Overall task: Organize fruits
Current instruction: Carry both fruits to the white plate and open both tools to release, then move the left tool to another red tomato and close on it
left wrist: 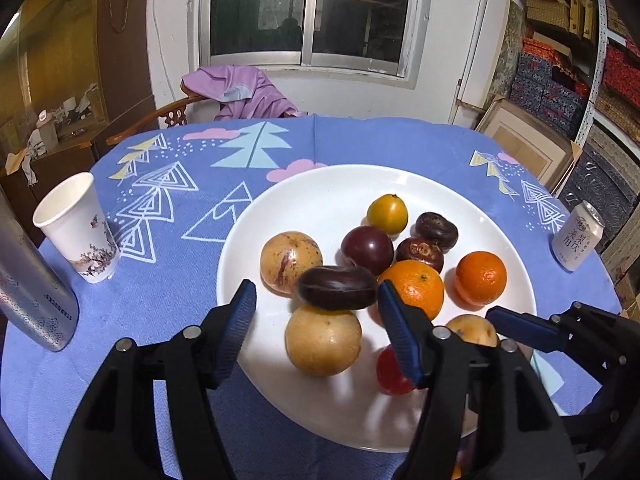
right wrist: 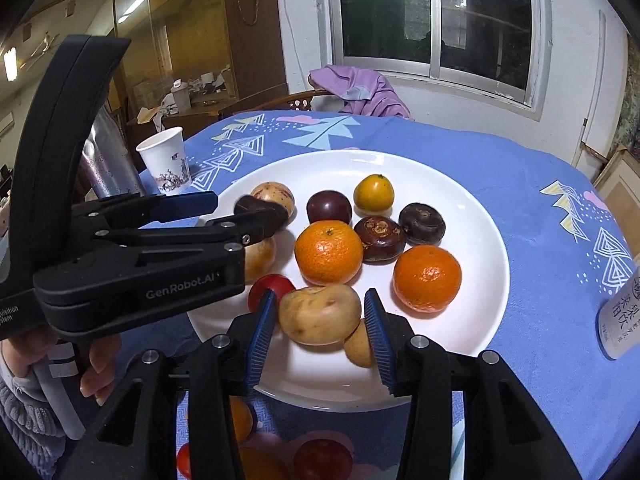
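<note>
Fruits: they lie together on a white plate (left wrist: pixel 500 216) on the table (left wrist: pixel 168 280), which wears a blue cloth with tree prints.
Plate contents: I see two oranges, the nearer one (right wrist: pixel 329 252) and the farther one (right wrist: pixel 427 278), a yellow fruit (right wrist: pixel 373 193), a dark plum (right wrist: pixel 329 207), two brown chestnuts side by side (right wrist: pixel 379 239), a speckled tan fruit (left wrist: pixel 290 260), a round tan fruit (left wrist: pixel 323 340) and a red fruit (left wrist: pixel 392 372).
Left gripper (left wrist: pixel 316 304): my jaws are spread, well apart from each other. A dark brown flat fruit (left wrist: pixel 337 287) sits between them, resting on top of the round tan fruit. One pad is near its right end; I cannot tell whether it touches.
Right gripper (right wrist: pixel 320 320): my jaws are spread around a tan potato-shaped fruit (right wrist: pixel 319 314) at the near edge of the plate. Both pads are just beside it, but I cannot tell if they press on it. A smaller tan fruit (right wrist: pixel 358 346) lies just behind the right pad.
Off the plate: more fruit (right wrist: pixel 322 458) shows on the cloth below my right gripper, partly hidden.
Table surroundings: paper cup (left wrist: pixel 78 226) and steel tumbler (left wrist: pixel 34 292) to the left, a drink can (left wrist: pixel 578 236) to the right.
Far side: purple jacket (left wrist: pixel 240 92) draped on a chair, under a window.
</note>
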